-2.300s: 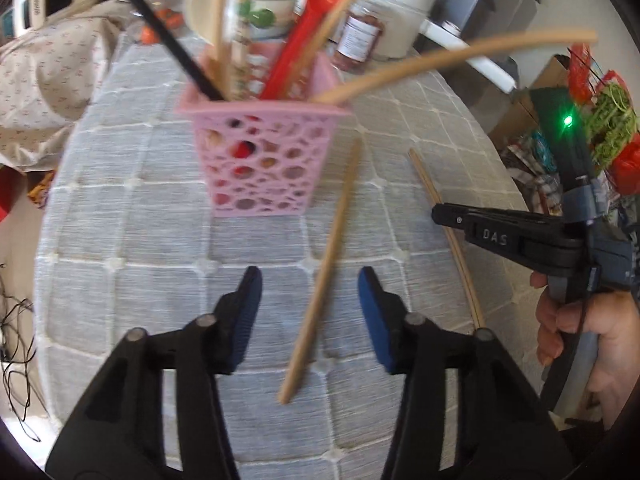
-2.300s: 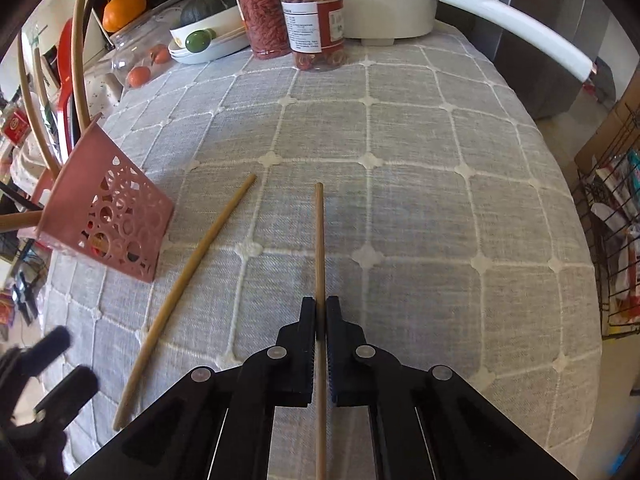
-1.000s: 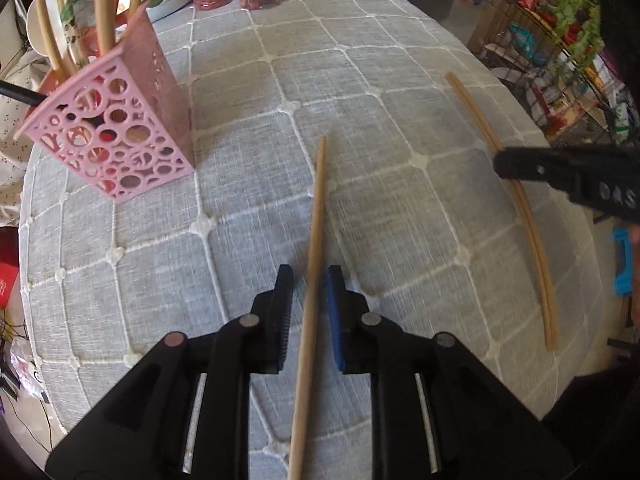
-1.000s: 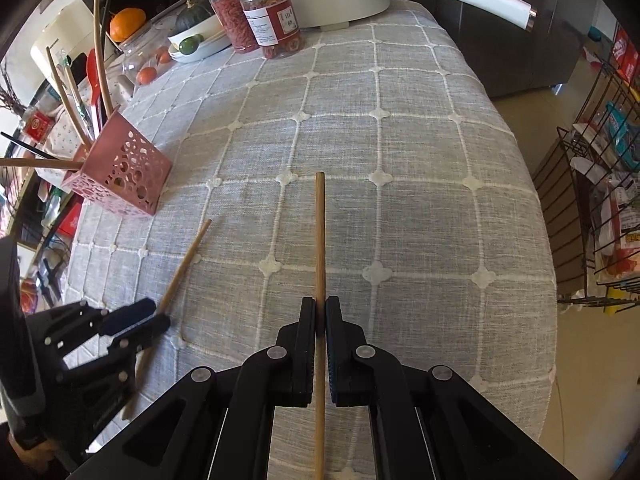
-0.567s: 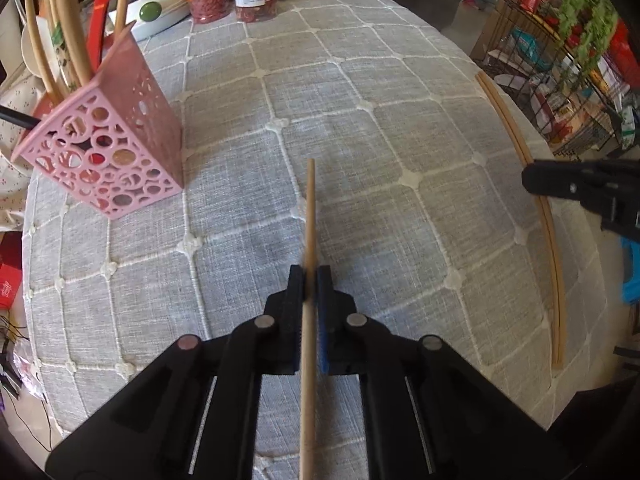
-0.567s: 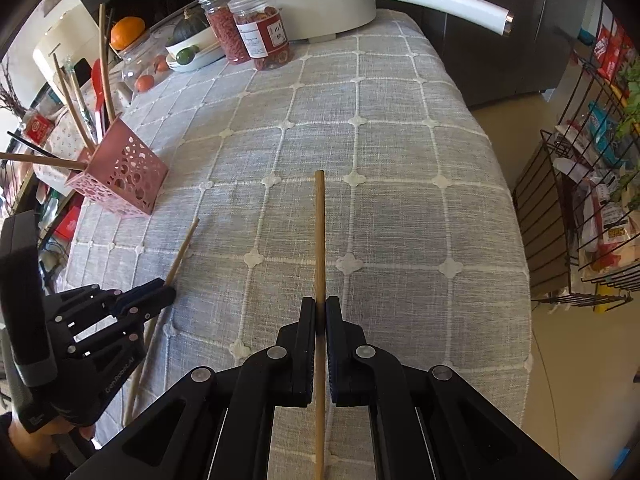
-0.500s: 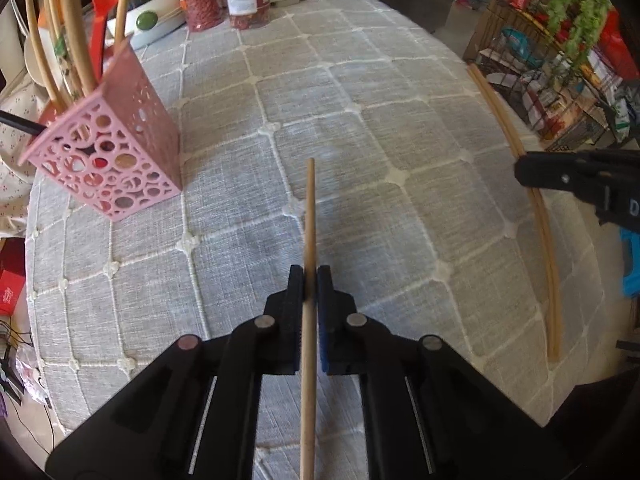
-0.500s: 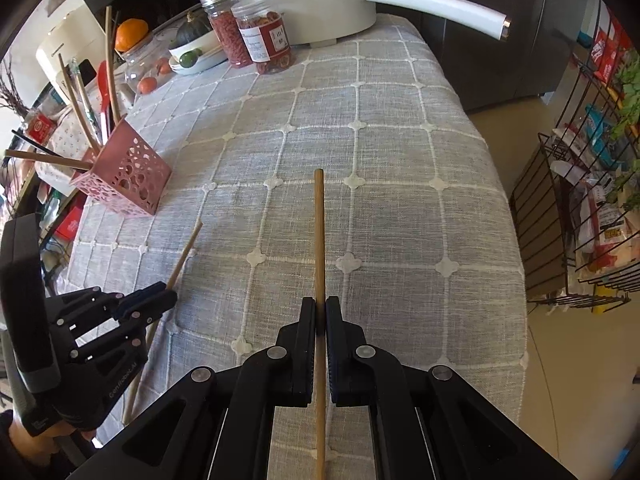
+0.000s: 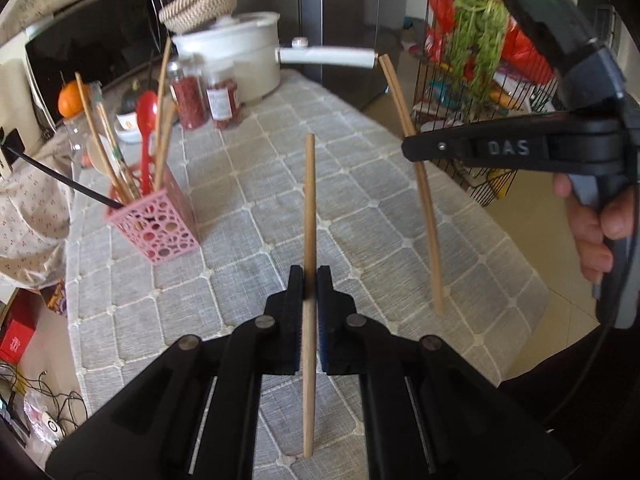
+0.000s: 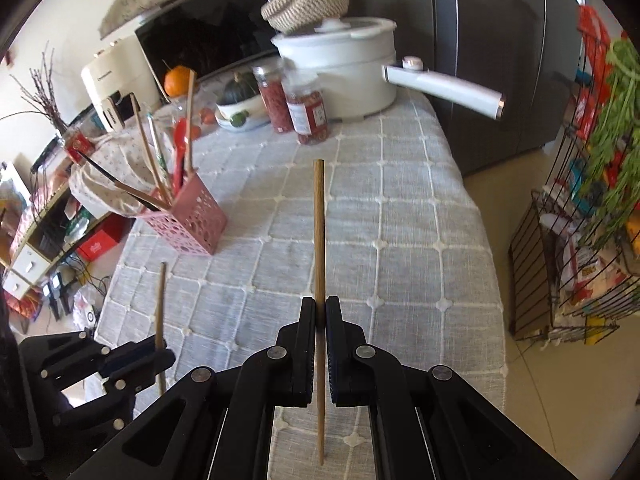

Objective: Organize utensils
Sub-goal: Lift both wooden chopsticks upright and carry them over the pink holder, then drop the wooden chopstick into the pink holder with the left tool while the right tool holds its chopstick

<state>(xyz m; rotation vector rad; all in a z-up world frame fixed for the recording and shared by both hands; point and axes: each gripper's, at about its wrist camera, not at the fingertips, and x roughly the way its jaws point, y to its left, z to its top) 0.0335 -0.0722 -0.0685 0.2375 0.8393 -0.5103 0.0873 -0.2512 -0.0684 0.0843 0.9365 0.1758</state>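
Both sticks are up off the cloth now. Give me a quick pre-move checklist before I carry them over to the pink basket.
1. Left gripper shut on its chopstick: ok.
2. Right gripper shut on its chopstick: ok.
3. Both chopsticks clear of the tablecloth: ok.
4. Pink basket upright: ok.
5. Room among the utensils already in it: cannot tell.
6. Path to basket free of jars: ok.

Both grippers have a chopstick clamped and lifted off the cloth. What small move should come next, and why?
Probably carry the left gripper toward the pink basket and tip its chopstick upright over the opening. The right gripper is shut on the other chopstick, and the basket already holds the other utensils.
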